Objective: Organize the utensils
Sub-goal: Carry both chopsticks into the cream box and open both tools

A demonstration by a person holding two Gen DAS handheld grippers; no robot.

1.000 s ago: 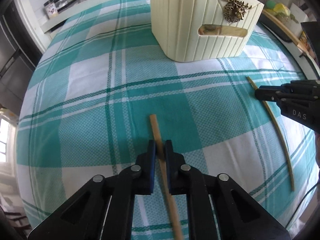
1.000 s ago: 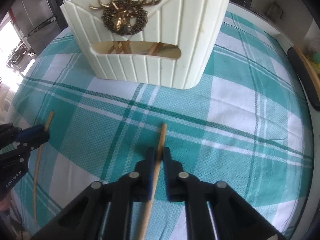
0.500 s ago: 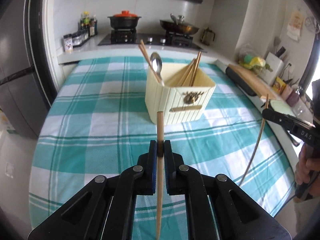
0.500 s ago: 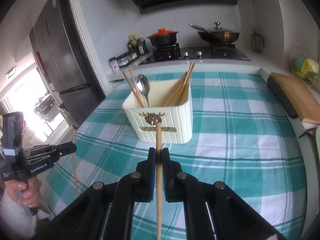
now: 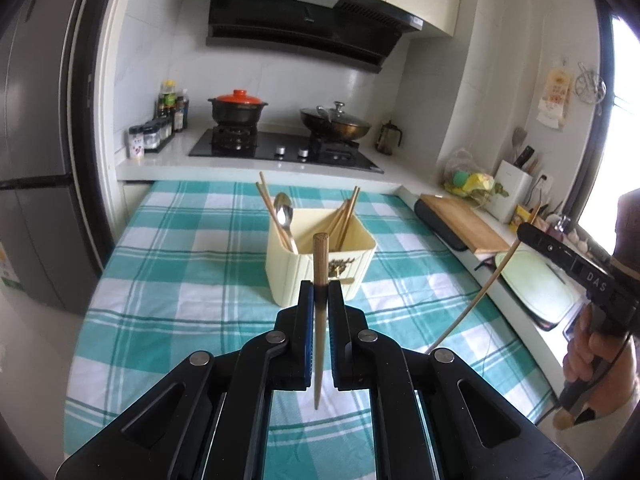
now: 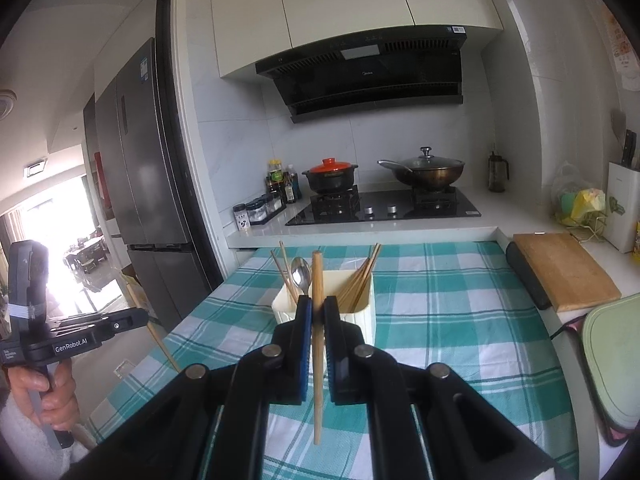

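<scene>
Both grippers have risen off the checked tablecloth (image 5: 192, 280), left gripper (image 5: 319, 292) and right gripper (image 6: 317, 307) each clamping one chopstick (image 5: 320, 272) upright; lower tips first into the cream holder (image 5: 296, 276) ahead.

My left gripper (image 5: 319, 294) is closed, tilted a little downward. My right gripper (image 6: 317, 309) is closed too, almost level. Each hand (image 5: 588, 354) grips its handle.
</scene>
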